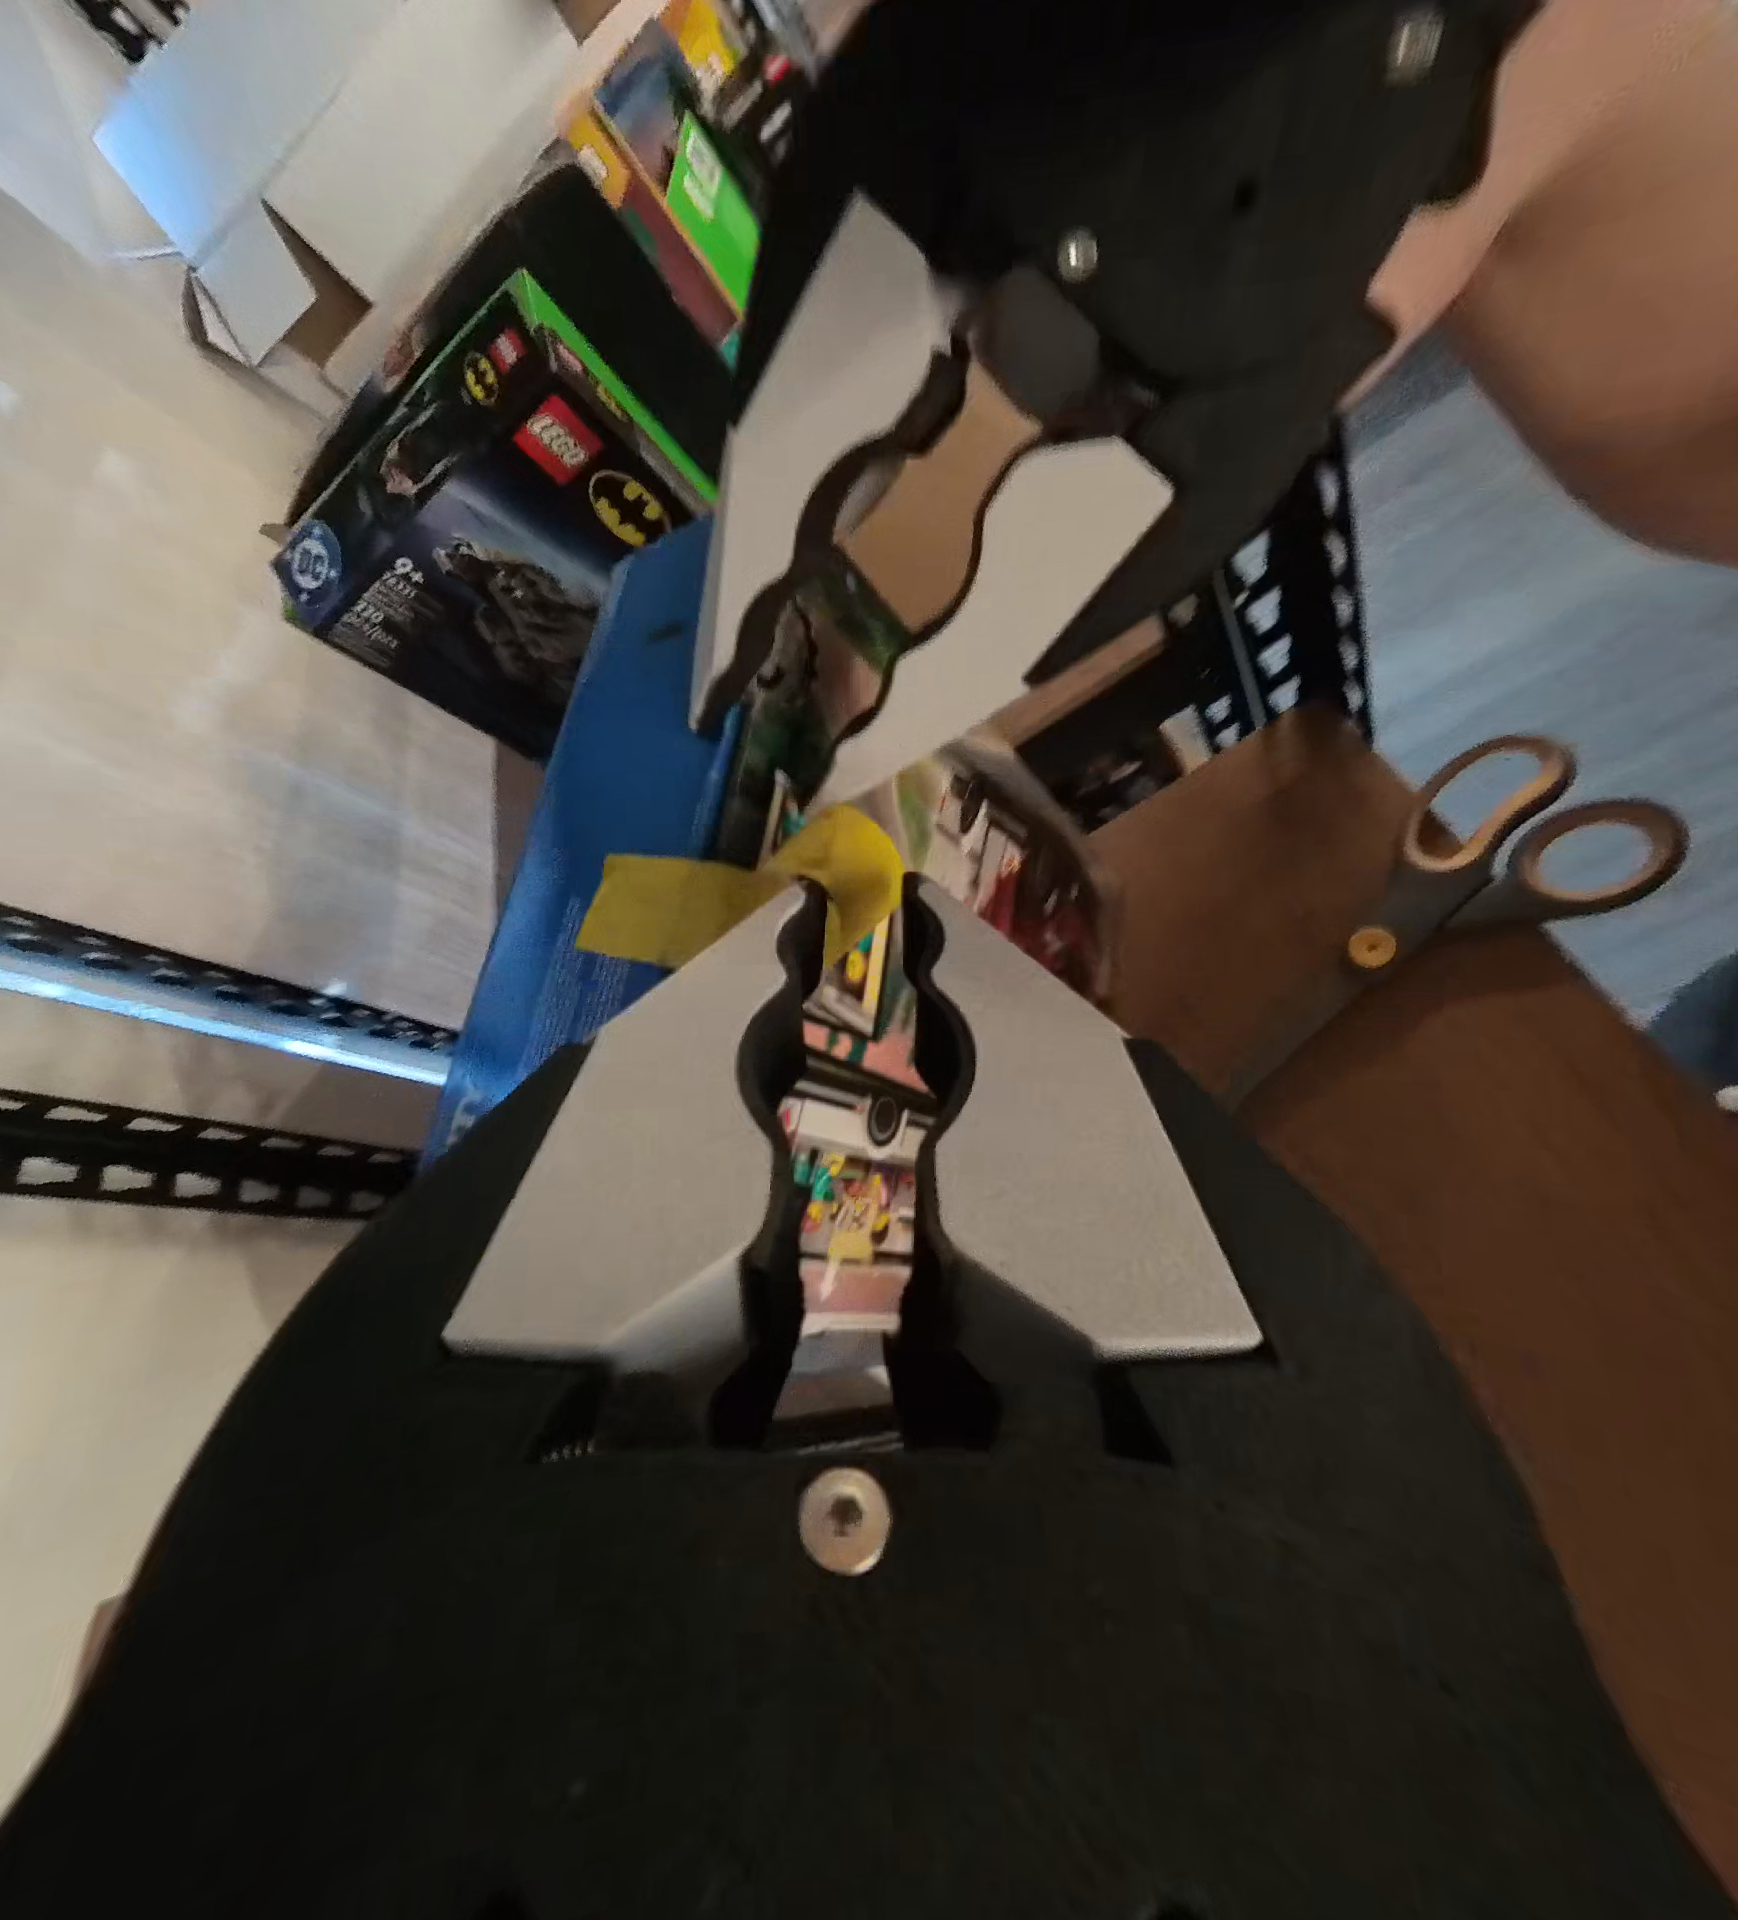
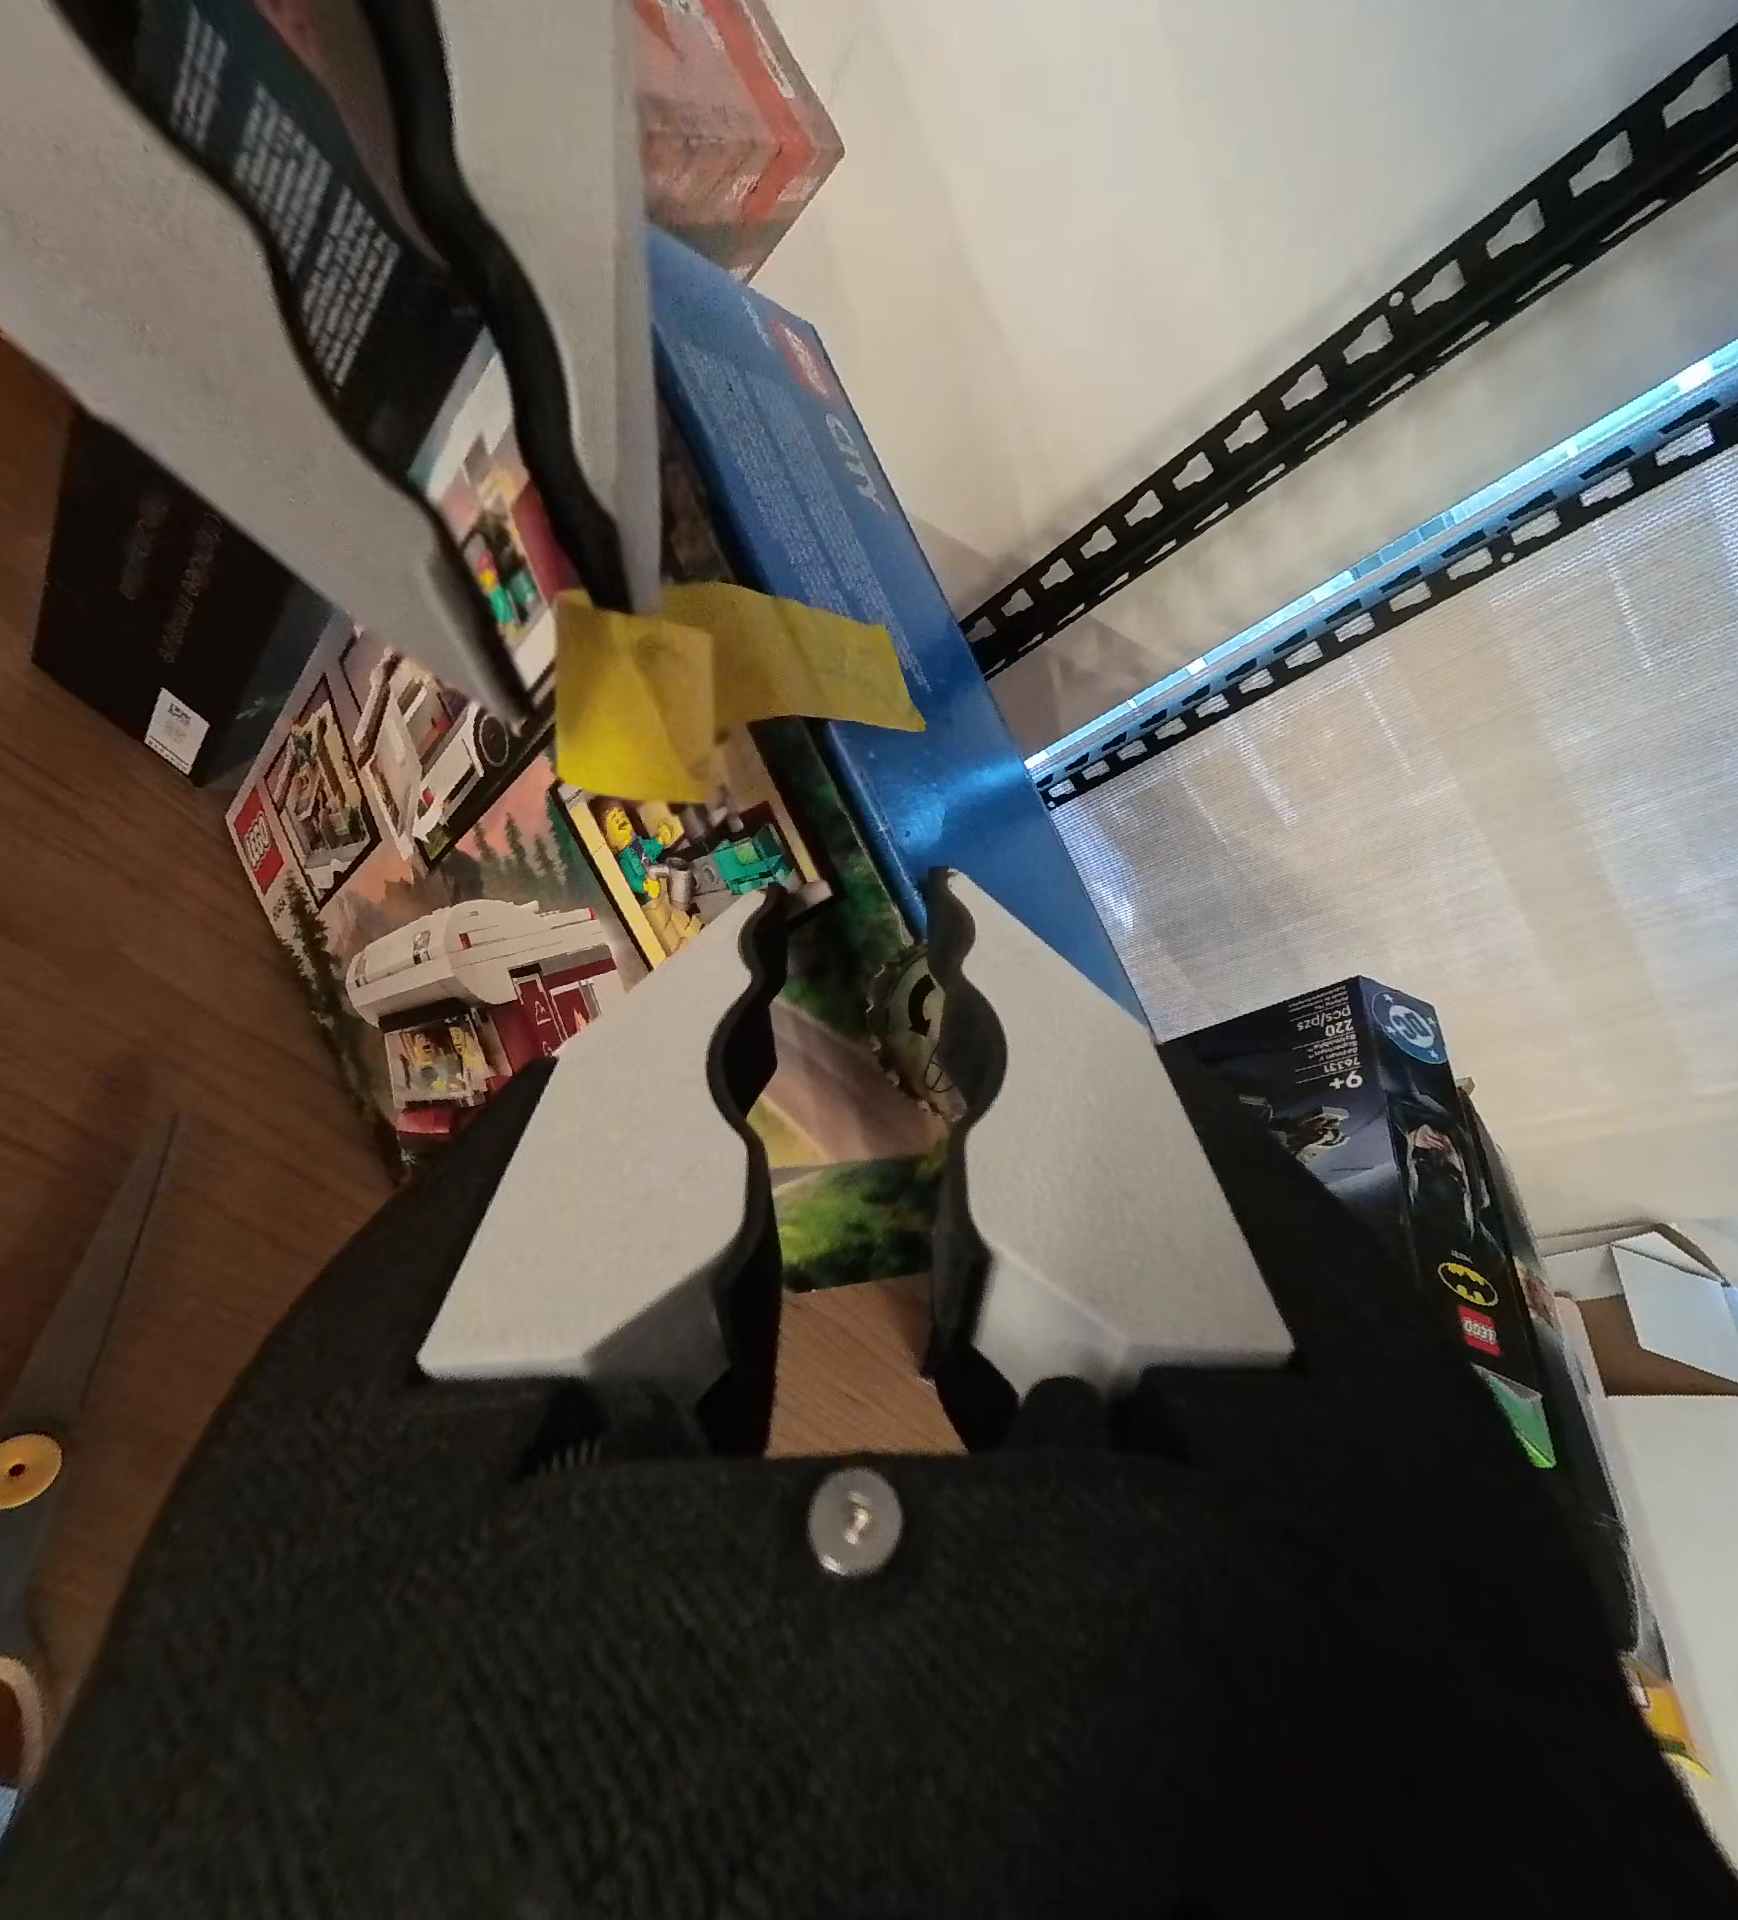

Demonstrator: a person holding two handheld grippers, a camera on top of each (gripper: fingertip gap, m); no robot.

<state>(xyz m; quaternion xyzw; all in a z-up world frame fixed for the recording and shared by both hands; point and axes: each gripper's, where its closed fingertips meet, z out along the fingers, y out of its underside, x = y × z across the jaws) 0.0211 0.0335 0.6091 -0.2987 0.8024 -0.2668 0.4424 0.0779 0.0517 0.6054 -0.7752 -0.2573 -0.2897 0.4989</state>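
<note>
A strip of yellow tape [image 1: 667, 904] sticks to the blue side of a flat toy box [image 1: 574, 790] lying on the wooden table [image 1: 1467, 1247]. My left gripper [image 1: 860, 888] is shut on the loose, crumpled end of the tape at the box's edge. In the right wrist view the left gripper [image 2: 600, 623] pinches the tape [image 2: 730, 675] above the box's picture face [image 2: 491, 935]. My right gripper [image 2: 849, 894] is open and empty, just short of the box's blue edge [image 2: 823, 499]. It also shows in the left wrist view [image 1: 777, 743], facing my left gripper over the box.
Grey scissors with orange-lined handles [image 1: 1499, 862] lie on the table beside the box, and also show in the right wrist view [image 2: 3, 1455]. A dark toy box [image 1: 470, 540] stands behind, a small black box [image 2: 169, 603] lies nearby. Black shelf rails [image 2: 1364, 343] and white cartons [image 1: 221, 156] are beyond. Across from one pair of fingers to the other is roughly 6 cm.
</note>
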